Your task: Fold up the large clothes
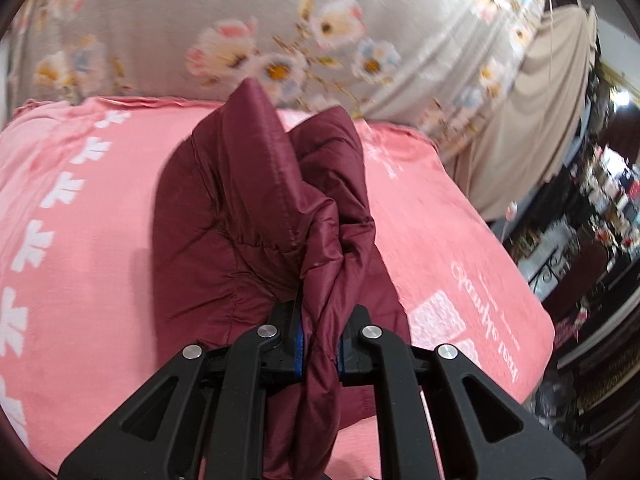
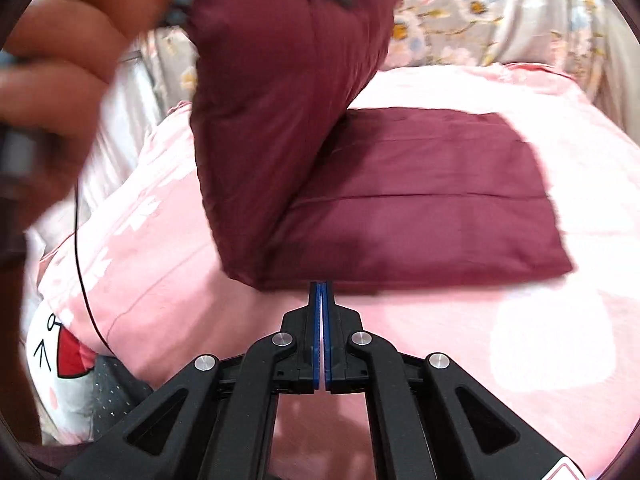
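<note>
A maroon quilted jacket (image 2: 420, 196) lies partly flat on a pink blanket (image 2: 520, 320). One side of it is lifted and folded over towards the left of the right wrist view. My left gripper (image 1: 320, 344) is shut on a bunched fold of the jacket (image 1: 256, 208), which rises in front of its camera. In the right wrist view that same gripper shows only as a dark blur at the top, next to a person's hand (image 2: 68, 60). My right gripper (image 2: 322, 292) is shut with nothing between its blue pads, its tips just short of the jacket's near edge.
The pink blanket (image 1: 80, 260) covers a bed with a grey floral sheet (image 1: 280, 32) behind it. A cartoon-print pillow (image 2: 60, 360) and a thin black cable (image 2: 80, 272) lie at the bed's left edge. Dark shelves with clutter (image 1: 592, 220) stand past the right edge.
</note>
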A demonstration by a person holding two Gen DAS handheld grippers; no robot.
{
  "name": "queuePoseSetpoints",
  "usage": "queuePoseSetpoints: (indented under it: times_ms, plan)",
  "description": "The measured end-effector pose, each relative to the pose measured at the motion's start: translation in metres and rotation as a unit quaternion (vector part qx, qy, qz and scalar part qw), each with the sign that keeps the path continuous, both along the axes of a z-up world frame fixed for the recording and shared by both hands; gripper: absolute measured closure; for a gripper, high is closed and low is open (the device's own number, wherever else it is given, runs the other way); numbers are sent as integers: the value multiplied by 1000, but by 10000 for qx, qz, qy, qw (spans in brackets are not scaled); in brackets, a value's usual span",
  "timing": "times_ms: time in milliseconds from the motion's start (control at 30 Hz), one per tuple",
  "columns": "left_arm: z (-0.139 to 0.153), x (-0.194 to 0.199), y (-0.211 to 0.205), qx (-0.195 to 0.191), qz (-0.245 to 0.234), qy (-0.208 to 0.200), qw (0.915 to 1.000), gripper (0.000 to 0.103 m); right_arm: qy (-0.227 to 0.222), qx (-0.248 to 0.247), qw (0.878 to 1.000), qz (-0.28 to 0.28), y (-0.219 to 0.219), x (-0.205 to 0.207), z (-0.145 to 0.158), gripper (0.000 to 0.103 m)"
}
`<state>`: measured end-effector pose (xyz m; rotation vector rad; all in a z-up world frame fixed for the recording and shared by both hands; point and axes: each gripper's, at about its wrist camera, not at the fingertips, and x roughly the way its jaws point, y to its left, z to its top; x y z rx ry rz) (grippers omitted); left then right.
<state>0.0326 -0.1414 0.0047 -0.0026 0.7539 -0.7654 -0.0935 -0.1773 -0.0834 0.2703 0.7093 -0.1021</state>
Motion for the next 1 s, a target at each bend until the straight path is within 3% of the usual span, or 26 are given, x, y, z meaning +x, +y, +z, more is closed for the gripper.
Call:
queuePoseSetpoints:
  times_ms: [300,567,1000]
  plan:
    - [-67,4,-87,790,-220,459,9956,94,-6,111,9970,-771,-51,-38,1,102]
    - [-99,4,-111,1086,-162,592,9922,94,128,227,9946,-1006,-63,-51,-10,102]
    - [-121,5,-123,1309,-90,580,9897,94,155,300,9942,-1024,-80,-51,-16,102]
